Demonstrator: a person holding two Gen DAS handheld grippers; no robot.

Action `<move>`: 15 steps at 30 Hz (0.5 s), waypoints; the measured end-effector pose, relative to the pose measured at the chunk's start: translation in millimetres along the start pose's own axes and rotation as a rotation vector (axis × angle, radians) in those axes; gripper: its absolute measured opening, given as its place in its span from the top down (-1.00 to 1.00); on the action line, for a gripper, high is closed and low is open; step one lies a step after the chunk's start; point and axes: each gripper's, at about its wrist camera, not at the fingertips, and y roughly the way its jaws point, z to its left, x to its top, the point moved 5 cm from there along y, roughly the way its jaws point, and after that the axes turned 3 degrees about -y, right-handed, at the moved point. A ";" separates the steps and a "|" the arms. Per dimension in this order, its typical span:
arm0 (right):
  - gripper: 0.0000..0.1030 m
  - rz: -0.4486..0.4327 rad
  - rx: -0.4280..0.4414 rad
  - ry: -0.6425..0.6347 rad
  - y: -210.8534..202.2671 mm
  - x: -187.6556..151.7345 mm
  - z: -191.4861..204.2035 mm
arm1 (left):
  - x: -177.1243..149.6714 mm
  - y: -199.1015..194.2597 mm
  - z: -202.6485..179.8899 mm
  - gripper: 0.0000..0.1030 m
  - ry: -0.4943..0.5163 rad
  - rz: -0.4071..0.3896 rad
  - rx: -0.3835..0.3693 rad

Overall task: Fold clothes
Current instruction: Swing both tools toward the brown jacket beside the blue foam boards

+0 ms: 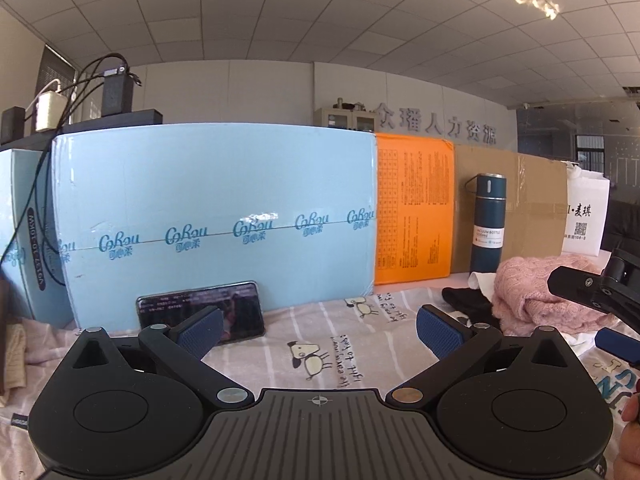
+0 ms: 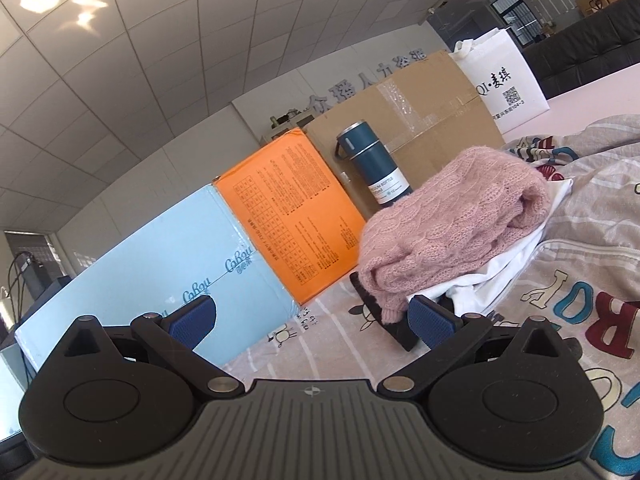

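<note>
Both tools released, blue pads wide apart, nothing between them. My left tool [image 1: 318, 330] hovers over the printed sheet [image 1: 320, 344] that covers the surface; cartoon dogs on it, with small handwriting-style text I can't read. My right tool [image 2: 312, 322] points at the clothes pile: a pink knit sweater [image 2: 452, 232] bunched on top of a white garment [image 2: 516, 256], a black piece [image 2: 394, 332] under its near end. The pile lies at the back right of the surface, just in front of the bottle.

Readable writing: pale blue box [image 1: 216, 216] with a repeated logo along its tape (looks like "CoRou"); dark teal bottle [image 1: 488, 220] labelled "VACUUM BOTTLE"; white bag [image 1: 586, 216] with "麦琪" and a QR code. Orange box [image 1: 414, 208] print too small. A phone [image 1: 200, 314] leans on the blue box, screen lit.
</note>
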 end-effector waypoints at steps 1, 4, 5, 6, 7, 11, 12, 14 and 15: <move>-1.00 0.016 0.036 -0.012 1.2 -2.0 4.4 | -1.3 -5.6 8.9 -1.00 0.001 -0.005 0.021; -1.00 0.074 0.134 -0.038 4.6 -8.9 16.0 | -5.3 -22.1 34.9 -1.00 -0.005 -0.025 0.078; -1.00 0.092 0.163 -0.045 5.3 -11.2 19.4 | -6.5 -27.5 44.3 -1.00 -0.011 -0.037 0.103; -1.00 0.109 0.193 -0.050 5.6 -13.4 22.2 | -7.8 -33.0 53.6 -1.00 -0.018 -0.048 0.128; -1.00 0.123 0.218 -0.059 5.8 -15.7 25.2 | -8.4 -38.1 63.5 -1.00 -0.024 -0.060 0.155; -1.00 0.140 0.269 -0.122 4.5 -24.6 38.1 | -3.2 -60.4 111.1 -1.00 -0.092 -0.109 0.234; -1.00 0.144 0.289 -0.132 3.4 -26.8 41.2 | -1.0 -67.4 124.6 -1.00 -0.108 -0.125 0.254; -1.00 0.161 0.334 -0.147 1.9 -31.3 47.7 | 4.3 -82.6 152.2 -1.00 -0.123 -0.160 0.304; -1.00 0.176 0.350 -0.156 1.4 -34.0 52.3 | 7.4 -90.9 166.5 -1.00 -0.123 -0.176 0.339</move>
